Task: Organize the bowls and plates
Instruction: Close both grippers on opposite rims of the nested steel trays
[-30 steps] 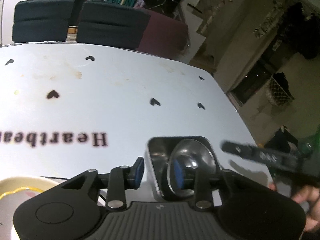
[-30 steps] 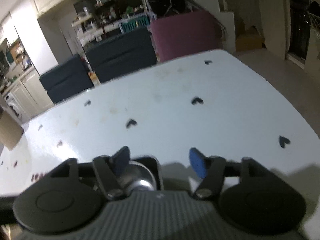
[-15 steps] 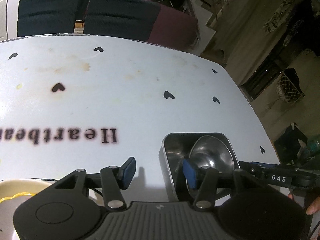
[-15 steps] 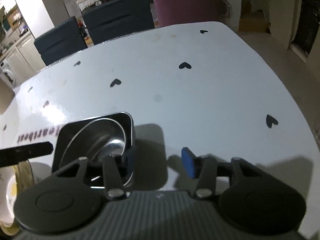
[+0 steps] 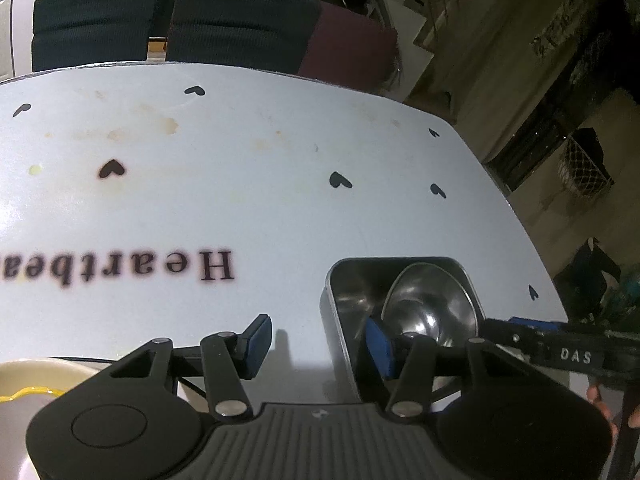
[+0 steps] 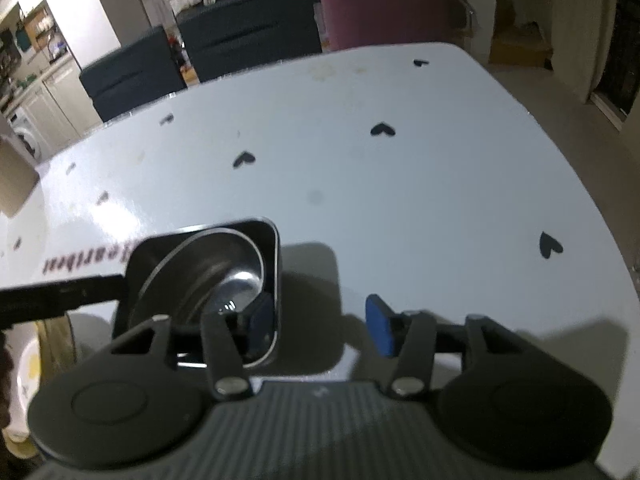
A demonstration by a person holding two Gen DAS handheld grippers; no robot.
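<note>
White table (image 5: 280, 208), printed with black hearts and the word "Heartbeat"; it carries everything below. Dark chairs (image 5: 236, 20) and a maroon one (image 6: 384, 4) stand along its far edge.

Square steel container (image 5: 340, 292), upright on the table near its right corner, just ahead of both my tools.

Round steel bowl (image 5: 432, 304), tilted on edge inside the container, leaning toward its right wall in the left wrist view.

Cream plate with a yellow wavy line (image 5: 28, 384), at my near left, partly hidden by my tool.

My left gripper (image 5: 320, 344): jaws about half apart, straddling the container's left wall, the left pad outside over bare table, the right pad inside by the bowl. Neither pad presses the wall.

My right gripper (image 6: 320, 328): jaws about half apart and opening, straddling the container's right wall (image 6: 276, 272), one pad inside by the bowl, the other over bare table. Contact at the inner pad I cannot tell.
</note>
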